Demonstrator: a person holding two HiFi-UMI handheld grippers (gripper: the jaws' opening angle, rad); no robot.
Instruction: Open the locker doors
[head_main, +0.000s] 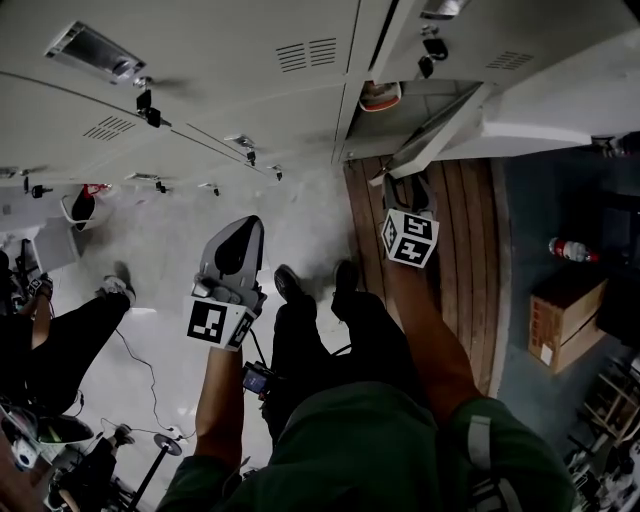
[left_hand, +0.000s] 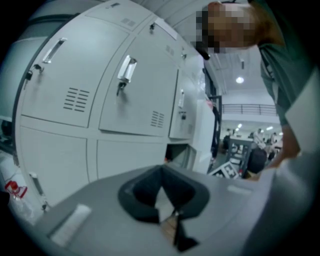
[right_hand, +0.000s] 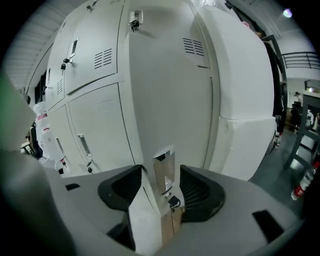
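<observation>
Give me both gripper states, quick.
Left gripper: closed, holding nothing.
Right gripper: open, one jaw on each side of the locker door handle, not clamped on it.

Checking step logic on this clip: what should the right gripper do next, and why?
Probably back the right gripper off and go to a closed door: its fingers stand apart around the handle without pressing it, and that door already hangs open.

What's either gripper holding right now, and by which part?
Nothing is gripped. The right gripper stands open around the locker door's handle without pressing it; the left gripper is shut and empty.
</observation>
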